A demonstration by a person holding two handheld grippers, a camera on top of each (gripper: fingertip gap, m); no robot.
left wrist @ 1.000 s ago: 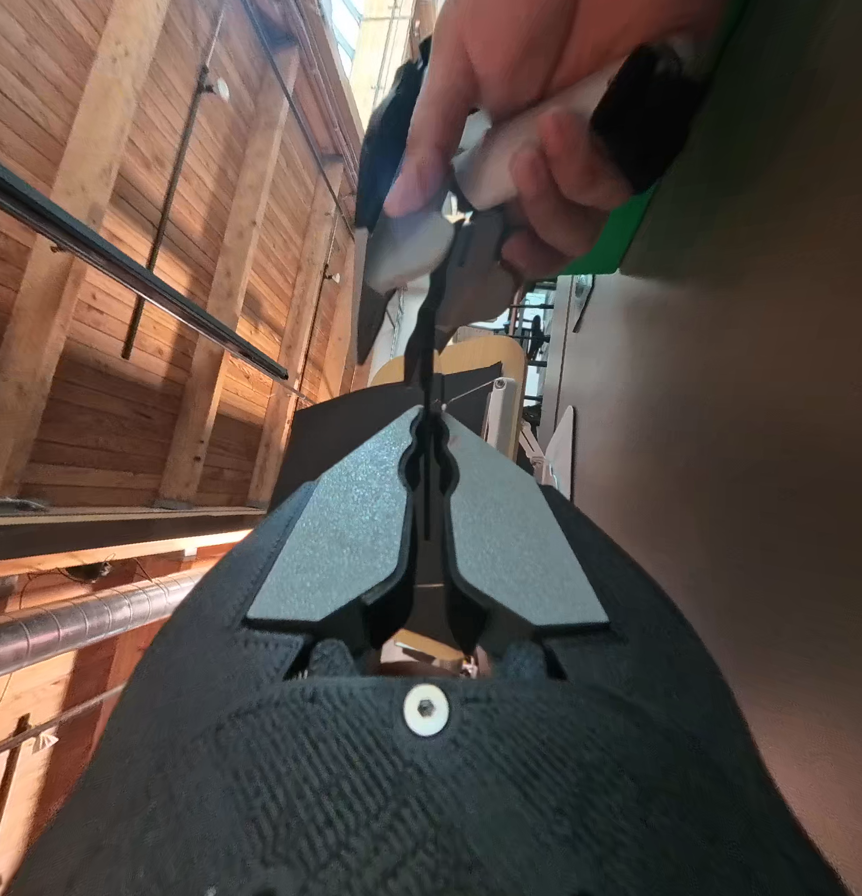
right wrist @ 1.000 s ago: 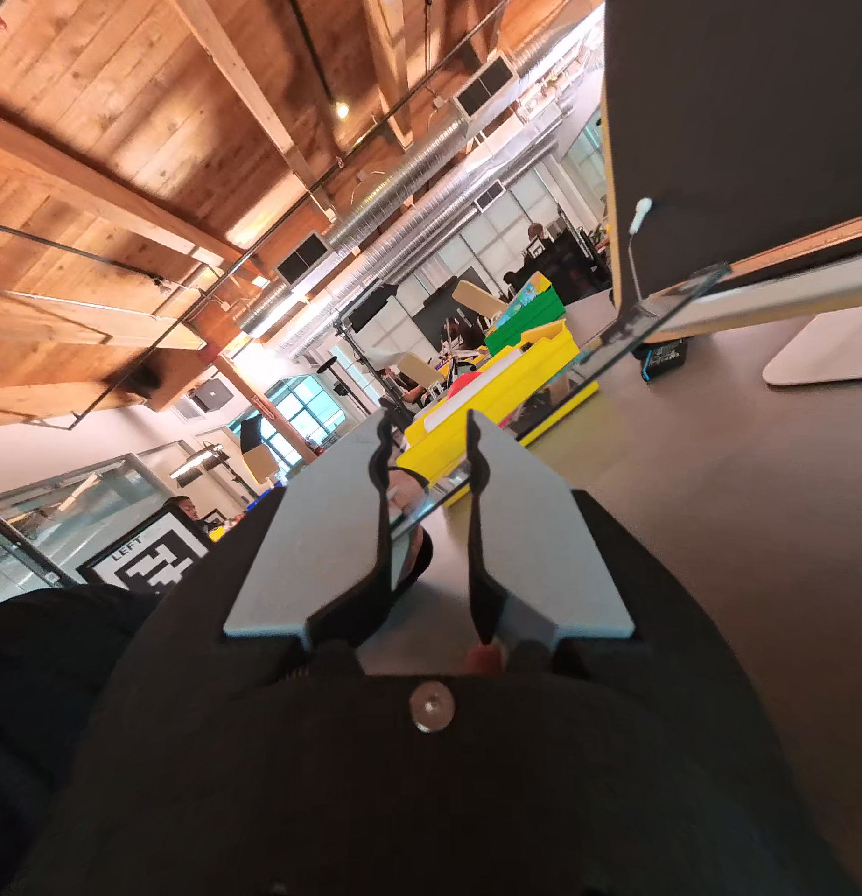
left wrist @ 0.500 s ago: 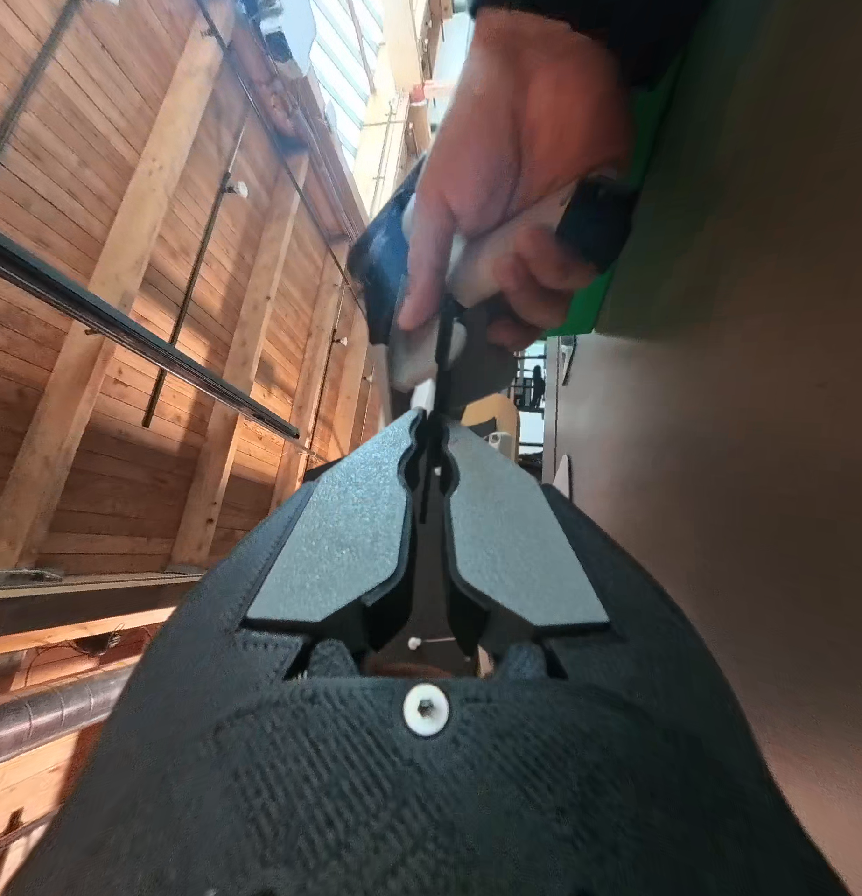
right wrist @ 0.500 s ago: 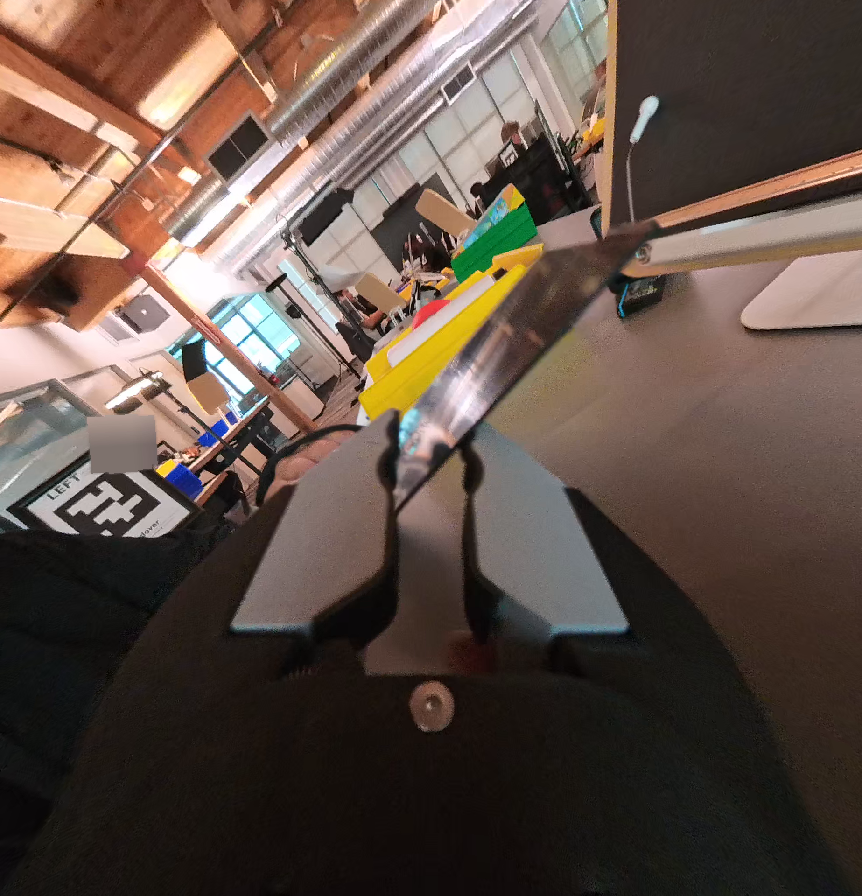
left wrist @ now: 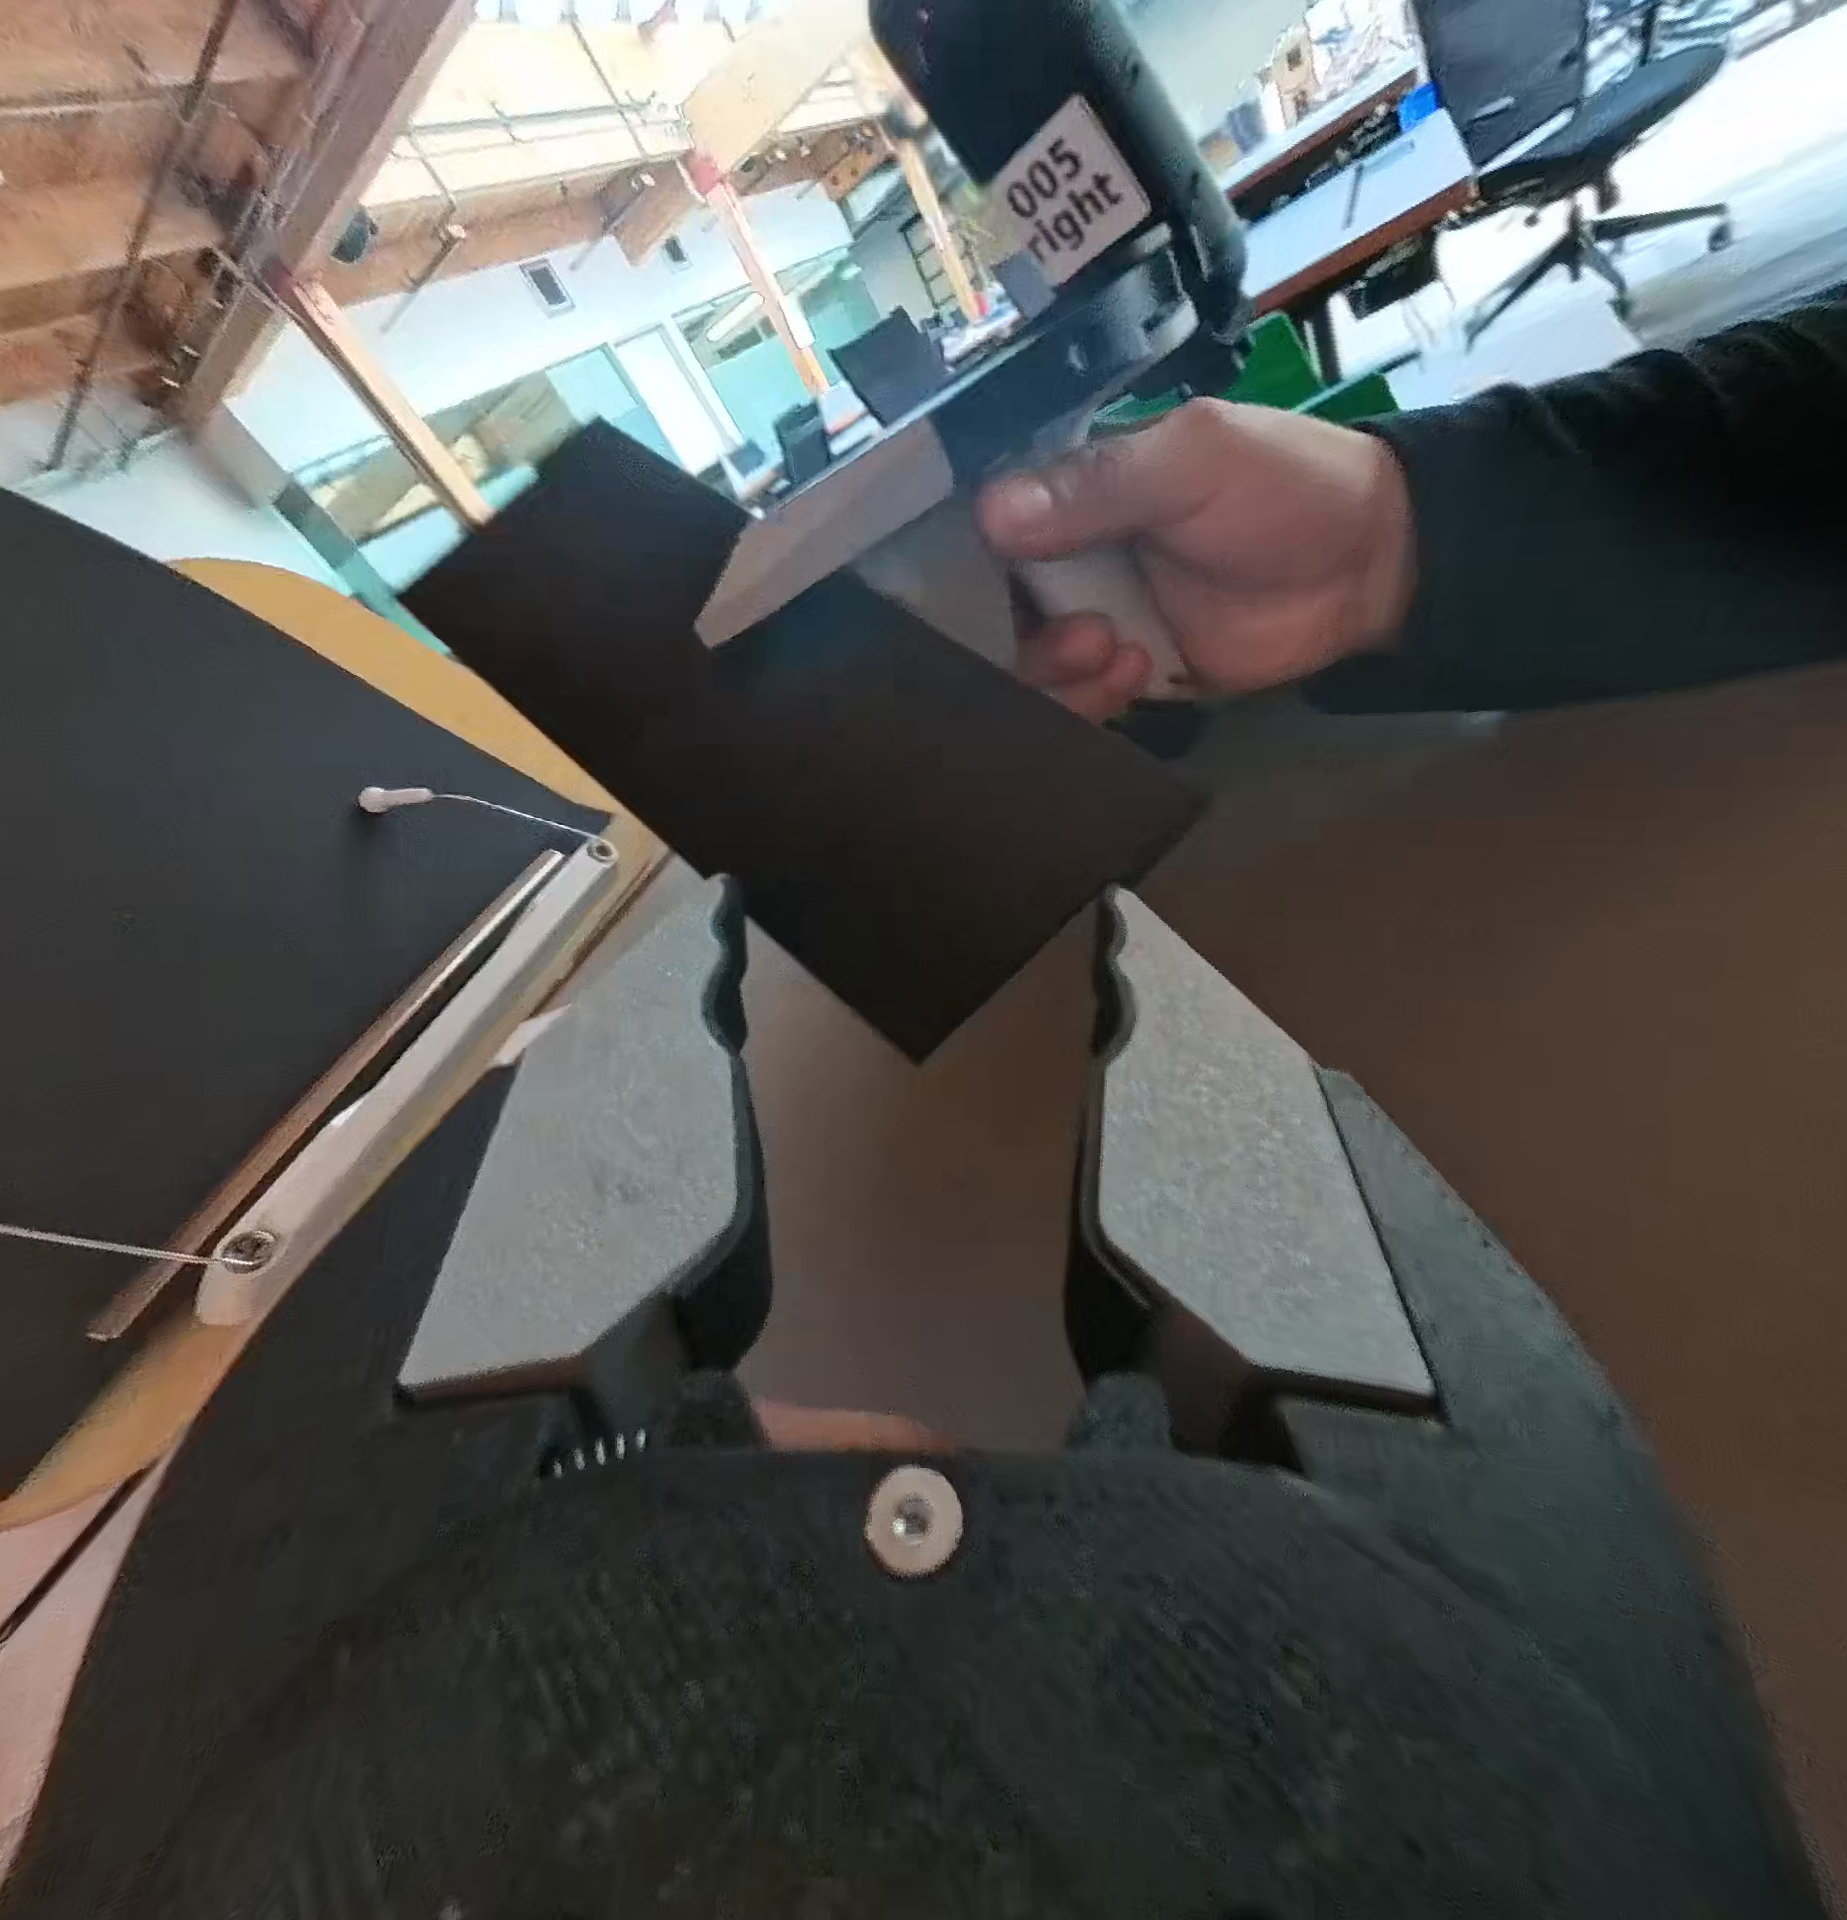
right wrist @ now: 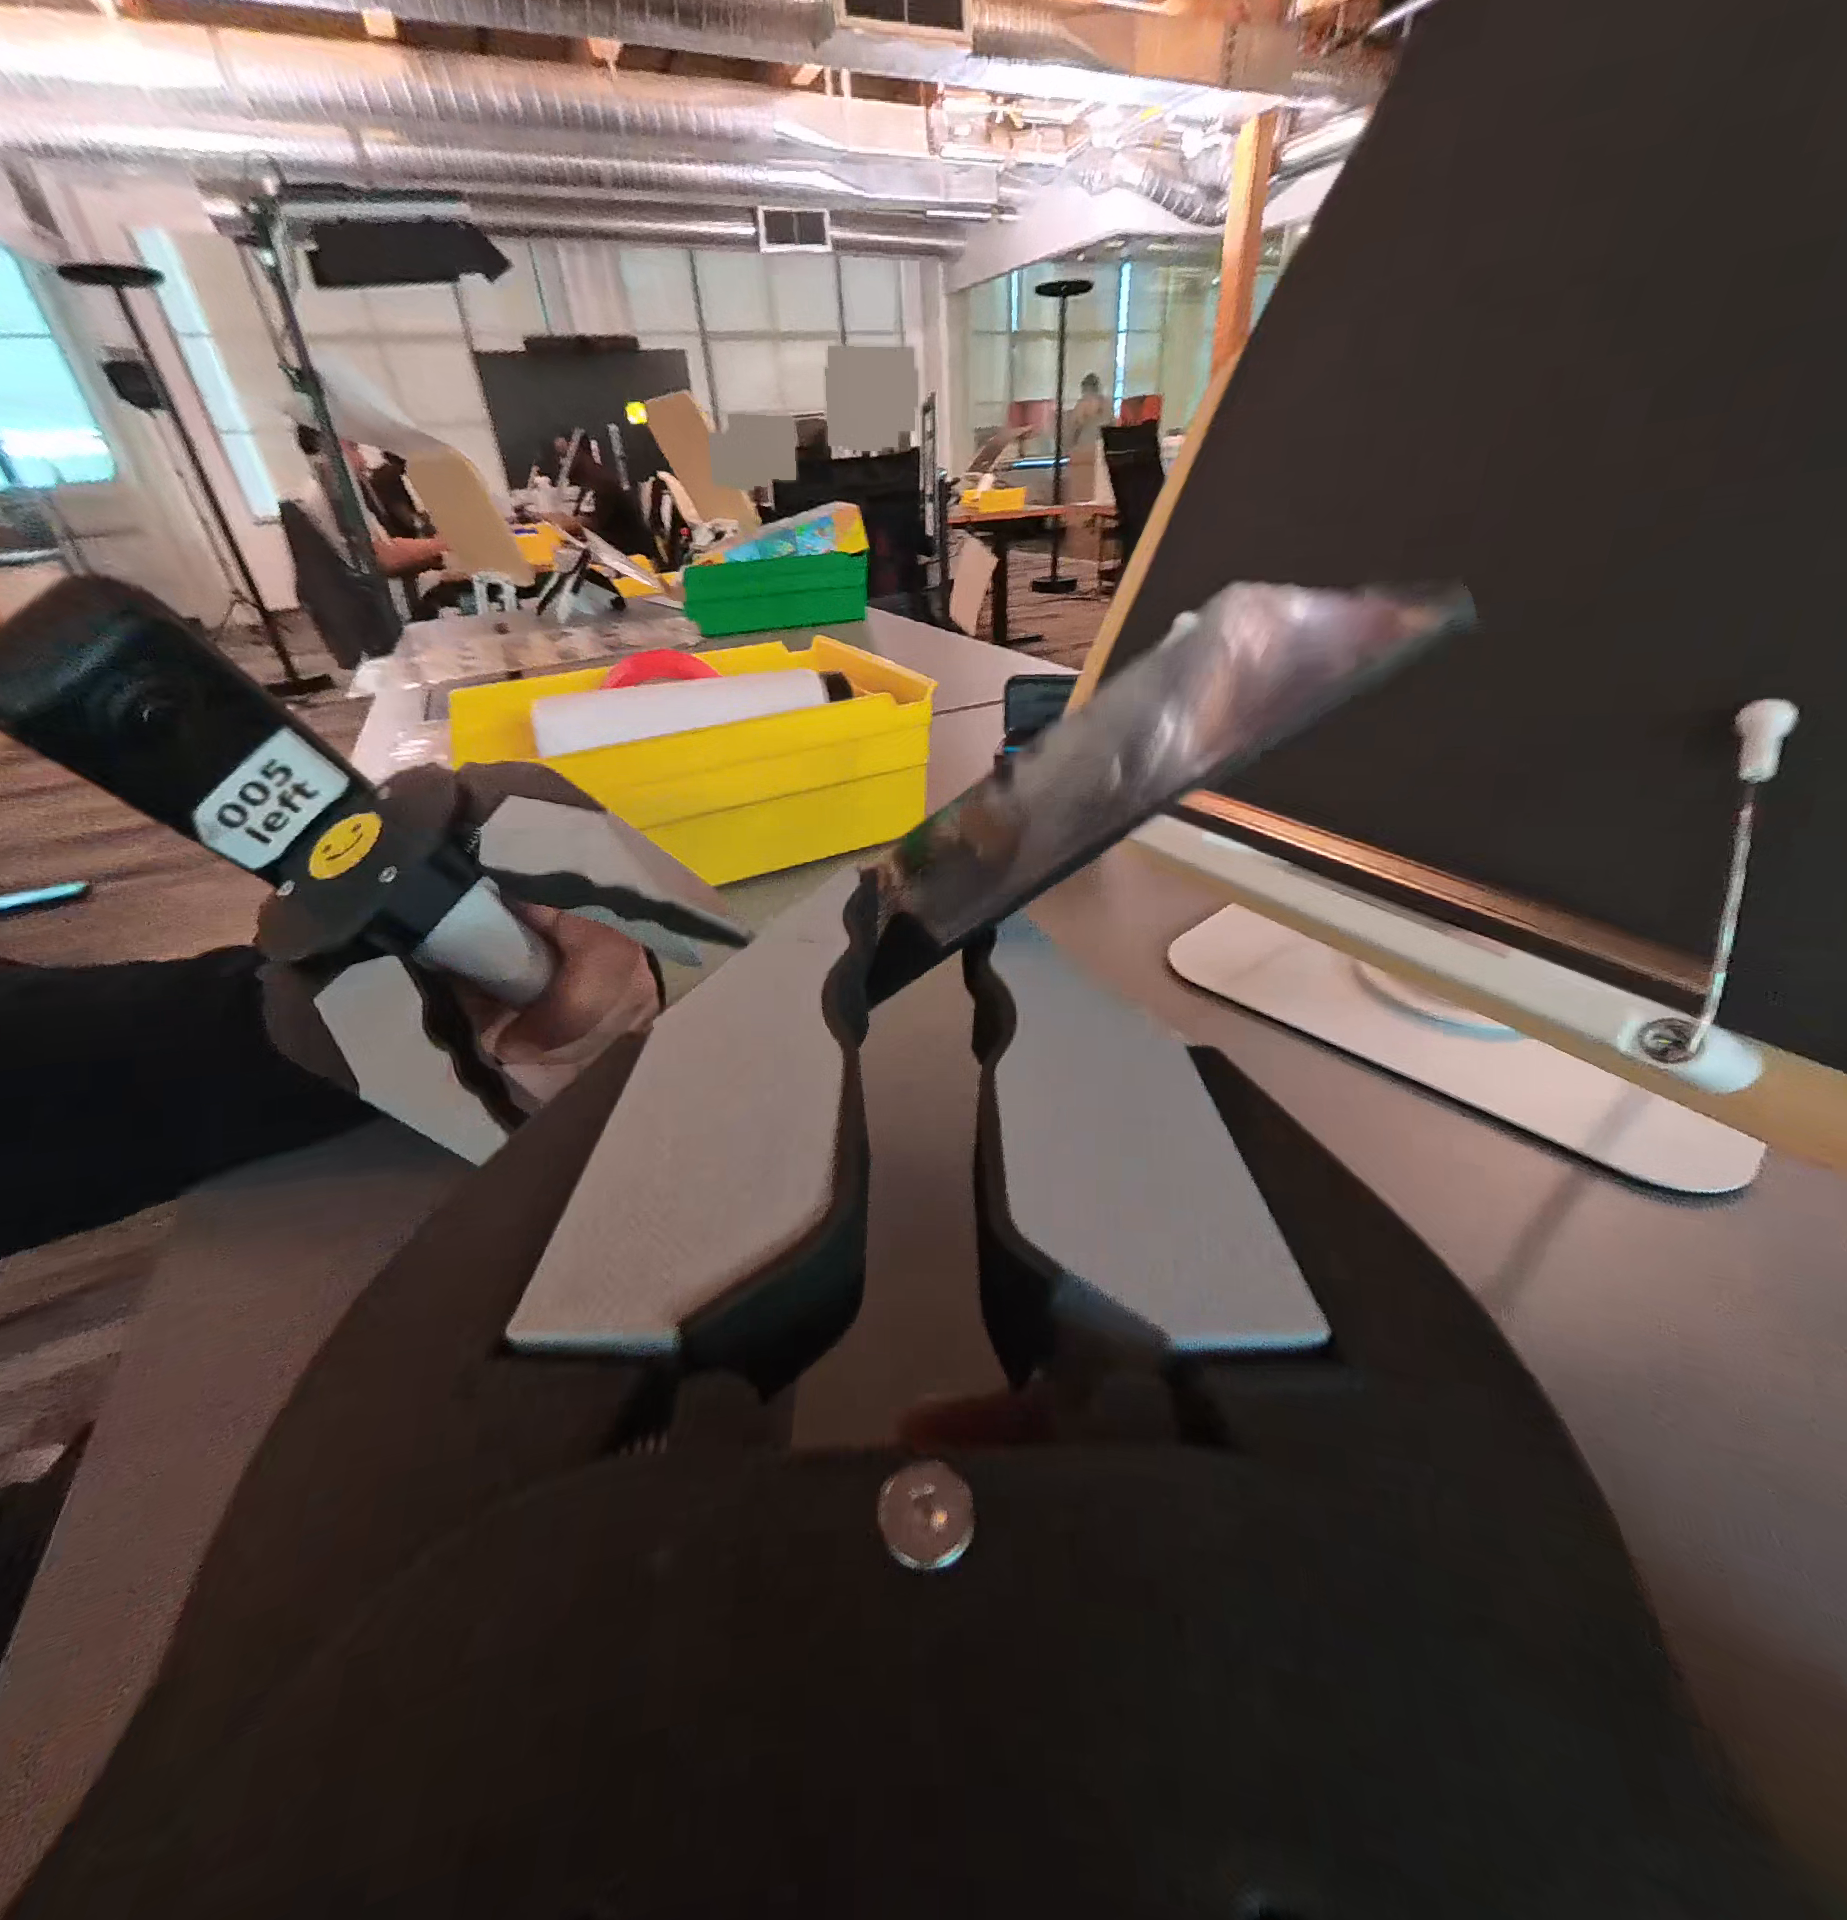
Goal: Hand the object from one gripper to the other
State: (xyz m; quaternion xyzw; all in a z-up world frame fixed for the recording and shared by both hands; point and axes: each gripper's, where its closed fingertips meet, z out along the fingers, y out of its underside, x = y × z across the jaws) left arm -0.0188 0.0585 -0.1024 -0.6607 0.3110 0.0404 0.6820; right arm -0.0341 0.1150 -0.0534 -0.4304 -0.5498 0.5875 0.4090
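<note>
A: Plate [right wrist: 1158,758] location?
B: Clamped at one end in right gripper [right wrist: 914,971]; long axis slanted up, away from it.
A: Left gripper [left wrist: 914,971]?
B: Spread wide, empty, plate's corner just beyond.

I am seeing open brown table [left wrist: 1521,1039] lying ahead and to the right of my left gripper [left wrist: 914,971], whose fingers are standing wide apart with bare table between them. The dark plate [left wrist: 794,727] is hanging just past those fingertips, blocking the way forward. The black board [left wrist: 171,831] is walling off the left. In the right wrist view that board [right wrist: 1573,468] and its white foot [right wrist: 1470,1070] are closing the right side, and the yellow bin [right wrist: 711,769] is standing far ahead. Bare table [right wrist: 1521,1351] is lying on the near right.
</note>
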